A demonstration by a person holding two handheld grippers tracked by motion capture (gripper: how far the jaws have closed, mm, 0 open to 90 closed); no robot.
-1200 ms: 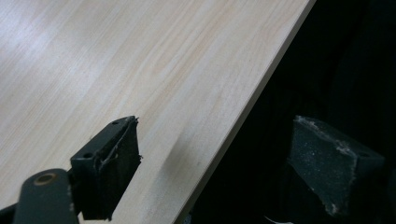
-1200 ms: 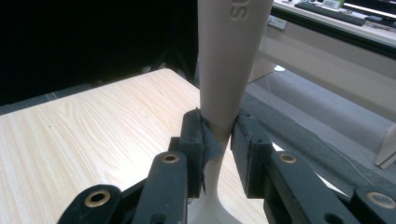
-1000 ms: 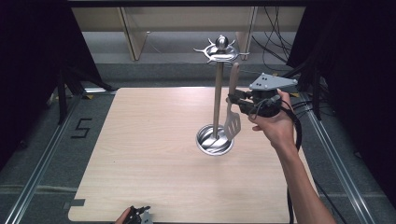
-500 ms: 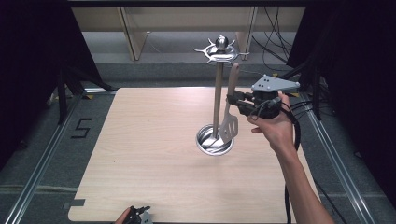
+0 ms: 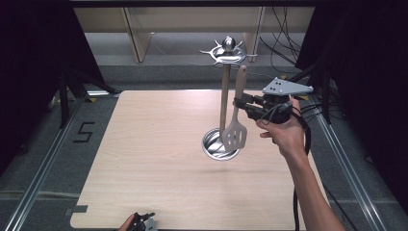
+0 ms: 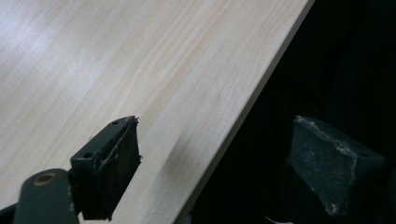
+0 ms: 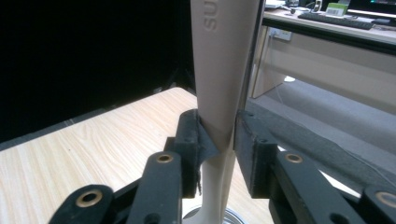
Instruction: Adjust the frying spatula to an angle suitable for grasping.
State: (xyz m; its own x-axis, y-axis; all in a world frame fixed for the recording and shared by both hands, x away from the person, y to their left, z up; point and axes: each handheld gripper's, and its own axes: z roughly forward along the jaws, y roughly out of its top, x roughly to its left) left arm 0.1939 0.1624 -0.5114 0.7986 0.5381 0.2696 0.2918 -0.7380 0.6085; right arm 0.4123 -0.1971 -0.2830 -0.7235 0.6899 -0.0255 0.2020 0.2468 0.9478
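The right gripper (image 5: 239, 103) was held level above the right part of the worktop (image 5: 144, 144), its jaws on either side of the handle of a beige slotted spatula (image 5: 236, 120). In the right gripper view the jaws had just been easing apart: the left pad lay against the handle (image 7: 219, 84) while a thin gap showed at the right pad, so the hold looked slack rather than firm.

The spatula hung nearly upright, its handle top close under the spiked ring at the head of a metal utensil stand (image 5: 224, 96) (whether it was hooked on a prong could not be told). Its slotted blade sat low, in front of the stand's round steel base (image 5: 214, 144), just to the right of the stand's pole.

The person's right hand (image 5: 284, 130) wrapped the gripper body from the near side, with the grey plate on top and the cable trailing down along the forearm.

The left gripper (image 5: 144, 222) rested at the near edge of the worktop, left of centre. Its jaws stood well apart with nothing between them, one over the pale wood, the other past the edge.
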